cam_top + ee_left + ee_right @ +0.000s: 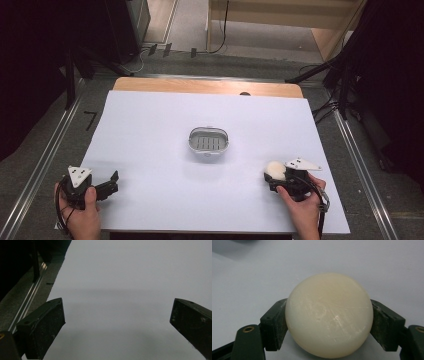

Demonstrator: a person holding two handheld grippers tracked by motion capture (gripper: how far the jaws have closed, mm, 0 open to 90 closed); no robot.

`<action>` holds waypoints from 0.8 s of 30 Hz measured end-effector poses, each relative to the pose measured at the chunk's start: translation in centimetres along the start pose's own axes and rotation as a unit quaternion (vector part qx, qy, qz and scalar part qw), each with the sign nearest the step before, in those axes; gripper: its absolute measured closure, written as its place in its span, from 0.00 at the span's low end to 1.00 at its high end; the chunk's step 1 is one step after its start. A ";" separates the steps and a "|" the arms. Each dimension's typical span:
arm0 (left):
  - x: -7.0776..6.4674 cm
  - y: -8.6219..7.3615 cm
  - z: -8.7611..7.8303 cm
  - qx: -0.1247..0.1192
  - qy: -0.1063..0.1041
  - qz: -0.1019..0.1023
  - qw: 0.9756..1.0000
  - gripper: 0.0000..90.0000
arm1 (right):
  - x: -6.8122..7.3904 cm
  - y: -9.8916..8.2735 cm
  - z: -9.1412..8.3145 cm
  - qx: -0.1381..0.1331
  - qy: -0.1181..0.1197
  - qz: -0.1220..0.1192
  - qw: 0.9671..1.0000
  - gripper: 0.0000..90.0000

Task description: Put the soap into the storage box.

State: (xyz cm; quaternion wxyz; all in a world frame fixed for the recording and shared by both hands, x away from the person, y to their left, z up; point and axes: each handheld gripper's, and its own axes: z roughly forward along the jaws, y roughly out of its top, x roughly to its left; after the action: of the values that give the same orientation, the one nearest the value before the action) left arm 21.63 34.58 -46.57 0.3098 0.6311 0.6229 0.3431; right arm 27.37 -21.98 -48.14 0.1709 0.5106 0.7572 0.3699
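A cream-white ball (329, 315) sits between the two black jaws of my right gripper (329, 323), which is shut on it. From above, that ball (274, 169) shows at the front right of the white table, just ahead of my right gripper (278, 176). A small grey oval tray (191, 140) with a slotted floor rests at the table's middle, well apart from both grippers. My left gripper (113, 181) is at the front left; its jaws stand wide apart over bare table, open (117, 320) with nothing between them.
The white table top (150, 130) has a wooden strip (207, 86) along its far edge. A metal rail (47, 155) and grey floor lie to the left, dark stands and cables (340, 90) to the right.
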 end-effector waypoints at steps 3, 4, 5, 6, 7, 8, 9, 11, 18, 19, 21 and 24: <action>0.0 0.0 0.0 0.000 0.000 0.001 1.000 0.00 | 0.0 0.1 -0.2 -0.005 0.005 0.001 1.000 0.28; 0.0 0.0 0.0 0.000 0.000 0.001 1.000 0.00 | 0.1 0.2 -0.2 -0.004 0.006 0.002 1.000 0.28; 0.0 0.0 0.0 0.000 0.000 0.001 1.000 0.00 | 0.1 0.3 -0.3 -0.001 0.011 0.005 1.000 0.28; 0.0 0.0 0.0 0.000 0.000 0.001 1.000 0.00 | 0.2 0.3 -0.2 -0.001 0.014 0.004 1.000 0.28; 0.0 0.0 0.0 0.000 0.000 0.001 1.000 0.00 | 0.3 0.3 -0.2 0.002 0.014 0.002 1.000 0.28; 0.0 0.0 0.0 0.000 0.000 0.002 1.000 0.00 | 0.5 0.4 -0.2 0.003 0.014 -0.002 1.000 0.28; 0.0 0.0 0.0 0.001 0.002 0.003 1.000 0.00 | 0.6 0.5 -0.3 0.004 0.015 -0.006 1.000 0.28; -0.1 0.0 0.0 0.001 0.002 0.003 1.000 0.00 | 0.9 0.8 -0.5 0.005 0.017 -0.009 1.000 0.28; -0.1 0.0 0.0 0.002 0.002 0.005 1.000 0.00 | 1.6 1.5 -0.4 0.008 0.021 -0.014 1.000 0.28; -0.1 0.0 0.0 0.002 0.002 0.004 1.000 0.00 | 1.7 1.6 -0.4 0.009 0.023 -0.015 1.000 0.28; -0.1 0.0 0.0 0.002 0.002 0.005 1.000 0.00 | 1.8 1.8 -0.4 0.008 0.024 -0.016 1.000 0.28; -0.1 0.0 0.0 0.000 0.002 0.005 1.000 0.00 | 2.0 2.2 -0.4 0.008 0.025 -0.015 1.000 0.28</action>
State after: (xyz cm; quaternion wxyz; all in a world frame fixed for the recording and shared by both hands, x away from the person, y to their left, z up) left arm 21.65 34.45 -46.60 0.3065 0.6336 0.6206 0.3457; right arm 27.73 -19.89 -46.04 0.1535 0.4910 0.7717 0.3740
